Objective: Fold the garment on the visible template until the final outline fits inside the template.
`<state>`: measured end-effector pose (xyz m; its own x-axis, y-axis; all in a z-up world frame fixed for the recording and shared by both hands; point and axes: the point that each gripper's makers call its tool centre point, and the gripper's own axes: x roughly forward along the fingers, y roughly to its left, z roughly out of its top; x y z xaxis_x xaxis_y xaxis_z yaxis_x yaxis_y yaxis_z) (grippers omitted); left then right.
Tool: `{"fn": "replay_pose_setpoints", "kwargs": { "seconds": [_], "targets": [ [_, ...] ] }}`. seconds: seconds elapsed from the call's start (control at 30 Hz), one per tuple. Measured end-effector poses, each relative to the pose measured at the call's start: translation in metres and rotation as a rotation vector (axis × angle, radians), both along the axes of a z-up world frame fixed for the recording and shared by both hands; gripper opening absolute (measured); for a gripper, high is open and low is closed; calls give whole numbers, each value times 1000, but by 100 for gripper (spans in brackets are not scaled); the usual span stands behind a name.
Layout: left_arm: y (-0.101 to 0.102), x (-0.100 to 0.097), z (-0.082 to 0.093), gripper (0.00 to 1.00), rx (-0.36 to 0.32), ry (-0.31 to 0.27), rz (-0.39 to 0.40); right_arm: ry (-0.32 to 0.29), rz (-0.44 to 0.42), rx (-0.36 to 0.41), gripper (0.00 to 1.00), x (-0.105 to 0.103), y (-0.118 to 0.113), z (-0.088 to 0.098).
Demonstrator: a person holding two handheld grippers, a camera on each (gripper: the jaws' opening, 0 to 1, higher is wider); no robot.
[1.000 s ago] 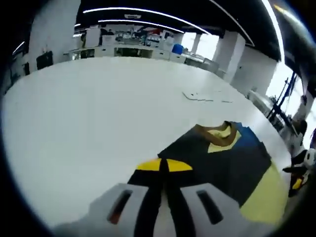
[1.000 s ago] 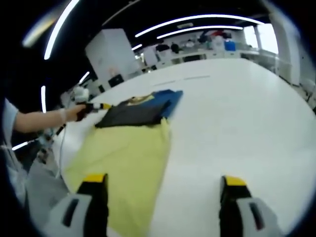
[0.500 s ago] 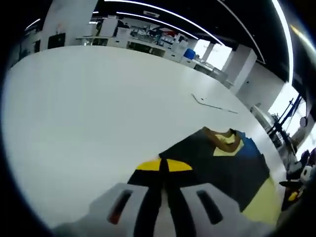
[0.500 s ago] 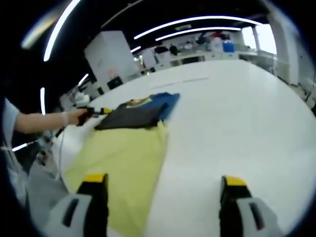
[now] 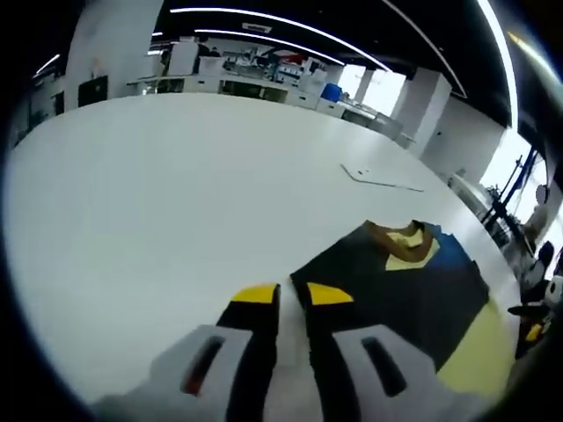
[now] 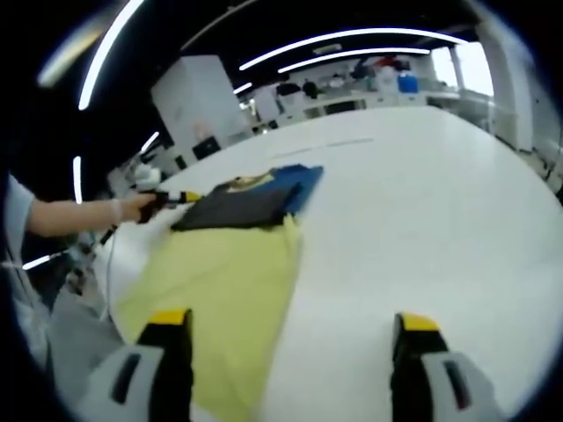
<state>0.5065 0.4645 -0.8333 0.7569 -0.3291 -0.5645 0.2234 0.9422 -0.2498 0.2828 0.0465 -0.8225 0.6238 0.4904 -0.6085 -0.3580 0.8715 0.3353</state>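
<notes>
Hovering low over a white surface, the left tool is showing its yellow-tipped jaws parted by a narrow gap, with nothing between them, just beside the near edge of the garment. In the left gripper view, the garment is lying flat on the surface to the right of the tool, its dark panel nearest, a brown-and-yellow collar and a blue patch at the far end, and pale yellow fabric running off toward the lower right. Beyond it, a thin line marking is lying on the surface, well apart from the fabric.

In the right gripper view, the right tool is standing wide open and holding nothing, its left jaw over the garment's yellow section, its right jaw over bare surface. Farther off, the dark folded part is resting against the yellow, and a person's hand is holding the other tool at its edge.
</notes>
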Motion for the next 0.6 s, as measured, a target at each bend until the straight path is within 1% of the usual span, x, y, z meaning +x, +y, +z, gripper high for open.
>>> {"fn": "replay_pose_setpoints", "kwargs": {
  "seconds": [0.03, 0.07, 0.1, 0.17, 0.2, 0.23, 0.3, 0.33, 0.37, 0.4, 0.5, 0.53, 0.57, 0.6],
  "targets": [
    [1, -1, 4, 18, 4, -17, -20, -2, 2, -1, 95, 0, 0, 0],
    [-3, -3, 7, 21, 3, -22, -29, -5, 4, 0, 95, 1, 1, 1],
    [-6, -7, 14, 23, 2, -43, -47, -7, 6, 3, 95, 1, 2, 2],
    [-12, -21, 24, 27, 20, -58, -69, -16, 10, 10, 95, 4, 5, 4],
    [-13, -17, 24, 30, 18, -63, -86, -20, 15, 12, 95, 5, 6, 6],
    [-17, -17, 27, 34, 4, -81, -121, -24, 18, 11, 95, 6, 8, 7],
    [-23, -28, 35, 41, -3, -107, -167, -31, 25, 13, 95, 8, 11, 10],
    [-22, -23, 35, 46, -2, -117, -184, -35, 27, 15, 95, 9, 12, 11],
    [-25, -23, 38, 50, -8, -135, -213, -40, 31, 16, 95, 10, 13, 14],
    [-31, -30, 43, 54, -15, -154, -243, -43, 34, 17, 95, 11, 14, 14],
    [-35, -36, 45, 61, -35, -157, -278, -52, 42, 18, 95, 14, 14, 17],
    [-38, -42, 50, 65, -21, -177, -299, -52, 43, 19, 95, 14, 14, 17],
    [-39, -46, 51, 68, -12, -185, -315, -56, 47, 19, 95, 14, 16, 20],
    [-42, -56, 54, 70, -11, -180, -322, -58, 51, 19, 95, 14, 17, 21]
  ]
}}
